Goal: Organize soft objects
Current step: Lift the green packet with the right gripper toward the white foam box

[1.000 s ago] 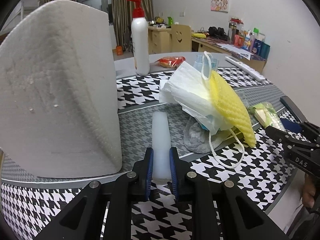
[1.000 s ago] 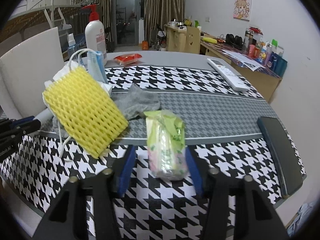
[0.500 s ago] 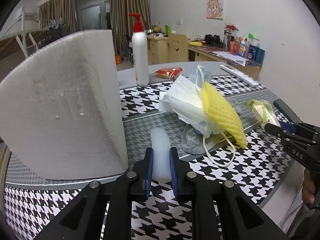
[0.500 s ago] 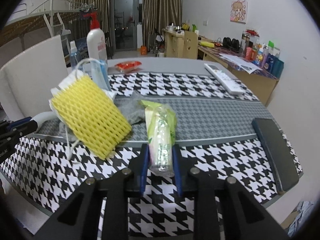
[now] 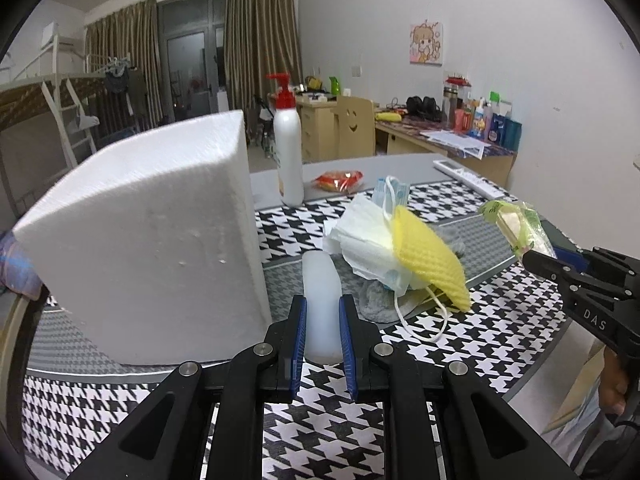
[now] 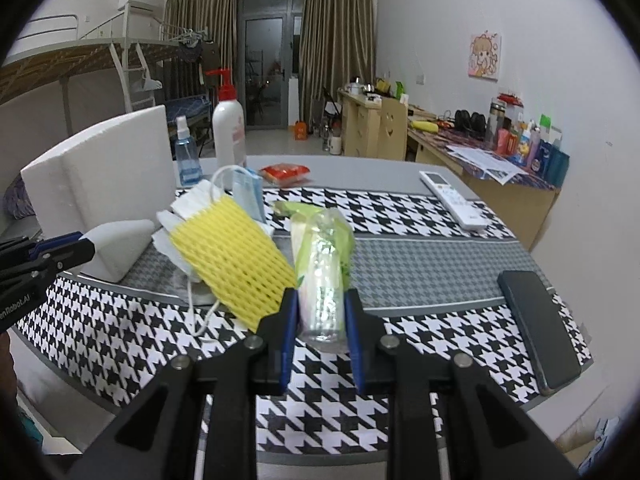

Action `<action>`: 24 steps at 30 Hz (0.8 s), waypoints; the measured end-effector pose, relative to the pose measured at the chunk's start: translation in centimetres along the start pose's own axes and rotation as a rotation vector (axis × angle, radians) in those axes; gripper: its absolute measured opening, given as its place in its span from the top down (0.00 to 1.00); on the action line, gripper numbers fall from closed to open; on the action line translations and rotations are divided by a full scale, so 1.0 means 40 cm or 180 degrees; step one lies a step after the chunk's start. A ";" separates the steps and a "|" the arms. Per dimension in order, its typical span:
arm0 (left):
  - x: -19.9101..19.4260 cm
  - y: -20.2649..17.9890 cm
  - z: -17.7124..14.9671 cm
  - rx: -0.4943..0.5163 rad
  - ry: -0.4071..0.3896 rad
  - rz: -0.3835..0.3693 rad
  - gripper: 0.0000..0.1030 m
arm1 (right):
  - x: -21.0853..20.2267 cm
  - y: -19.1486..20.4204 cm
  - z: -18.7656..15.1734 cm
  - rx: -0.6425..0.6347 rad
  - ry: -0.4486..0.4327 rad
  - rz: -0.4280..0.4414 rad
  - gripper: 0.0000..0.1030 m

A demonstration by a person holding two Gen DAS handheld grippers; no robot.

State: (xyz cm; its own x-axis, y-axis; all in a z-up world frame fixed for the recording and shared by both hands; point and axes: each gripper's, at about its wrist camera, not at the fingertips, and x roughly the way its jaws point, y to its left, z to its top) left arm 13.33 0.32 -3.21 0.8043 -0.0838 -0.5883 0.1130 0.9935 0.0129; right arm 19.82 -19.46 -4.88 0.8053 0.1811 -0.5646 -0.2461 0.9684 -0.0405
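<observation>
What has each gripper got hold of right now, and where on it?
Left gripper: white foam piece, pinched at its near end. Right gripper: green plastic-wrapped packet, pinched at its near, lower end.

Both wrist views look closely down across the table (image 5: 500,344), sharing the yellow foam net (image 6: 236,264).

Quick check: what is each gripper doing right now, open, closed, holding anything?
Left gripper: closed on the white foam piece.
Right gripper: closed on the green tissue pack.
</observation>
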 end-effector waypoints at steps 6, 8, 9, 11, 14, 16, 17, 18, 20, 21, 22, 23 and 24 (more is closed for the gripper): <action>-0.050 -0.004 0.011 0.0026 -0.0161 0.0002 0.83 | -0.026 0.014 0.010 -0.0003 -0.0084 0.0051 0.74; -0.069 -0.005 0.017 0.0023 -0.0234 0.0013 0.83 | -0.035 0.017 0.017 -0.0016 -0.0136 0.0071 0.74; -0.076 -0.004 0.020 0.0017 -0.0258 0.0014 0.83 | -0.042 0.019 0.023 -0.0023 -0.0176 0.0074 0.74; -0.090 -0.005 0.029 0.0011 -0.0301 0.0015 0.83 | -0.050 0.024 0.030 -0.0028 -0.0219 0.0081 0.74; -0.105 -0.003 0.042 0.0015 -0.0350 0.0024 0.83 | -0.063 0.025 0.046 -0.0015 -0.0287 0.0119 0.74; -0.113 0.001 0.052 0.0000 -0.0377 0.0039 0.83 | -0.071 0.027 0.058 -0.0021 -0.0328 0.0131 0.74; -0.116 0.001 0.055 -0.0007 -0.0381 0.0045 0.83 | -0.074 0.027 0.064 -0.0018 -0.0344 0.0140 0.74; -0.120 0.005 0.060 -0.0019 -0.0387 0.0048 0.83 | -0.078 0.029 0.070 -0.0010 -0.0360 0.0155 0.74; -0.130 0.013 0.068 -0.0028 -0.0403 0.0064 0.83 | -0.084 0.033 0.084 -0.0015 -0.0391 0.0163 0.74; -0.137 0.018 0.072 -0.0032 -0.0412 0.0072 0.83 | -0.086 0.035 0.091 -0.0015 -0.0403 0.0163 0.74; -0.141 0.021 0.080 -0.0040 -0.0421 0.0078 0.83 | -0.090 0.037 0.097 -0.0011 -0.0417 0.0172 0.74; -0.147 0.026 0.088 -0.0047 -0.0438 0.0081 0.83 | -0.096 0.040 0.107 -0.0013 -0.0444 0.0196 0.74; -0.152 0.029 0.095 -0.0044 -0.0465 0.0088 0.83 | -0.100 0.044 0.116 -0.0023 -0.0471 0.0211 0.74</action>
State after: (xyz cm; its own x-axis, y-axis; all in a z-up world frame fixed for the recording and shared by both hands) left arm 10.78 1.68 3.47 0.8834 -0.0656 -0.4640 0.0823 0.9965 0.0157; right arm 18.68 -17.69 1.11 0.8577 0.2684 -0.4386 -0.3049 0.9523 -0.0134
